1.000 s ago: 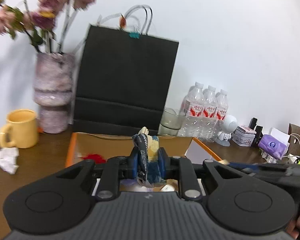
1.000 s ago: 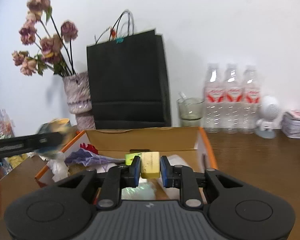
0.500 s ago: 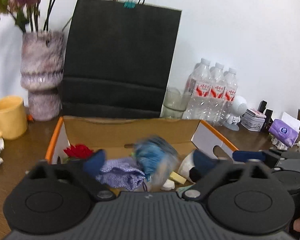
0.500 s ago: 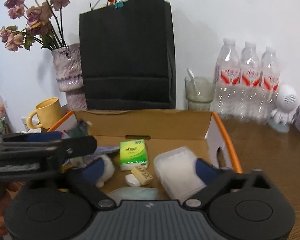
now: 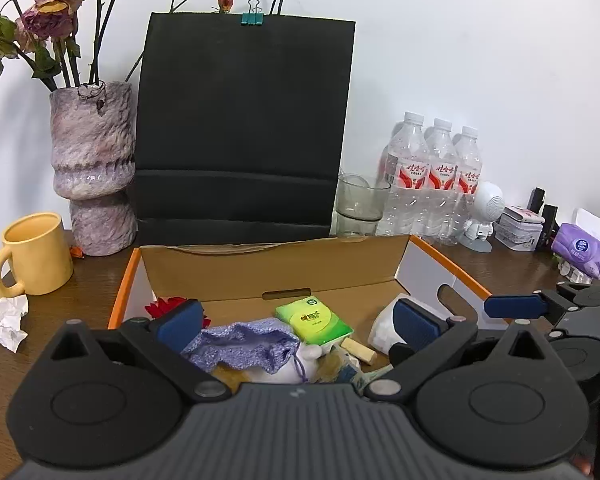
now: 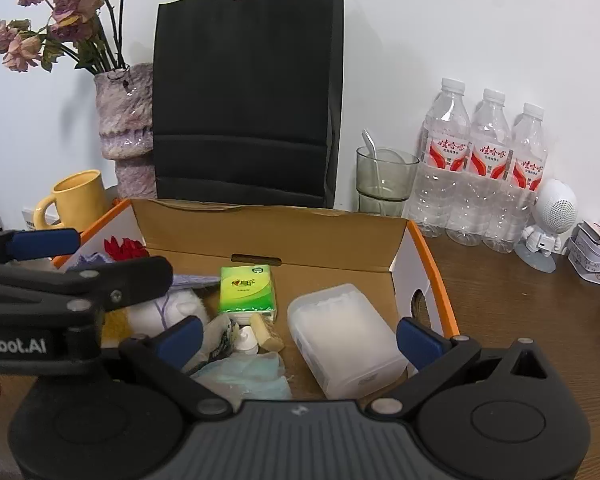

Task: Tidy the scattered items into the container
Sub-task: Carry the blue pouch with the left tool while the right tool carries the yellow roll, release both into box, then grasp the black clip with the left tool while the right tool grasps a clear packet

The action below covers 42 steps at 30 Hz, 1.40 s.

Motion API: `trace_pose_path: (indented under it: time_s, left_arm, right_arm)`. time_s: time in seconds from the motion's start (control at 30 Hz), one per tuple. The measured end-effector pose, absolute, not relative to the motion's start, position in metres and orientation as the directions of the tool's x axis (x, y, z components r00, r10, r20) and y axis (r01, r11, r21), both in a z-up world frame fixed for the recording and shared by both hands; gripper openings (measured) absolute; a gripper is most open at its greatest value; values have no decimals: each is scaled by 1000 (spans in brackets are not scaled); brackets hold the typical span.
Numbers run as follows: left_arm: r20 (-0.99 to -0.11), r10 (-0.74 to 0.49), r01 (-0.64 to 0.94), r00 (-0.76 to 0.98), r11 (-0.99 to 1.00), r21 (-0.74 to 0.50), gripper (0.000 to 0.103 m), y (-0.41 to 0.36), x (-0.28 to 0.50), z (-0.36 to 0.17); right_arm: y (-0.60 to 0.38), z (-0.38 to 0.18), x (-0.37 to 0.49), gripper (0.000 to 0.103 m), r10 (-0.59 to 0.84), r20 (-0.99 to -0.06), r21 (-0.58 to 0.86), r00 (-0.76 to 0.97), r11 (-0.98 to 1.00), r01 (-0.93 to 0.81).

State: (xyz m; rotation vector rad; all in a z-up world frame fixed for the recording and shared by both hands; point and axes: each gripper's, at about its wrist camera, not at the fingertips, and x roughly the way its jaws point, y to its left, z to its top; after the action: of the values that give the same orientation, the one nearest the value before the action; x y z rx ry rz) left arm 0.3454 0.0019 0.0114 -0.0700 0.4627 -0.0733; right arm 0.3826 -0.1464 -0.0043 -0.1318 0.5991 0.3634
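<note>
An orange-rimmed cardboard box (image 5: pixel 276 268) (image 6: pixel 276 236) holds a green tissue pack (image 5: pixel 313 319) (image 6: pixel 247 289), a purple knitted pouch (image 5: pixel 244 342), a red item (image 5: pixel 168 306), a white plastic case (image 6: pixel 346 340), a small yellow block (image 6: pixel 266 334) and a crumpled blue and yellow wrapper (image 5: pixel 340 366). My left gripper (image 5: pixel 296 326) is open and empty above the box's front. My right gripper (image 6: pixel 298 338) is open and empty over the box too. The right gripper's fingers (image 5: pixel 514 306) show at the right of the left wrist view; the left gripper's fingers (image 6: pixel 44 240) show at the left of the right wrist view.
Behind the box stand a black paper bag (image 5: pixel 240 136), a vase of dried roses (image 5: pixel 92 168), a glass (image 5: pixel 358 204) and three water bottles (image 5: pixel 440 180). A yellow mug (image 5: pixel 32 256) and crumpled paper (image 5: pixel 6 320) lie left. A tin (image 6: pixel 596 254) and small items sit right.
Both grippers opened. The left let go of the blue and yellow wrapper and the right let go of the yellow block; both now lie in the box.
</note>
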Motion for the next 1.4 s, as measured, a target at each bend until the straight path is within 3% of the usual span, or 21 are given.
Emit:
trace_pose_path:
  time_s: [0.47,0.83,1.0,1.2,1.4]
  left_arm:
    - [-433,-87,50,897,994,-97,103,5,339,17]
    - [-352,-69,45,933,996,-77,103,31,283,29]
    - [-383,-59,41,922,998,-55,103,46,254,17]
    - [-461,-77,63,884,997,-47,103,53,231,-8]
    - [-557,-113,103,823,993,-49,99,44,232,-37]
  right_arm:
    - [-148,-1,380,103,292,-565,-13,771,932,-363]
    - [-184,19,333,103,327,-487,-4,810,927,-376]
    - [-207,11,306,103,328,-486,-2,810,926,-376]
    - [-219,-20,285,103,358,-554,32,752,912,-410]
    - [-207,-45,279,90,367,-600,19,711,895,-445]
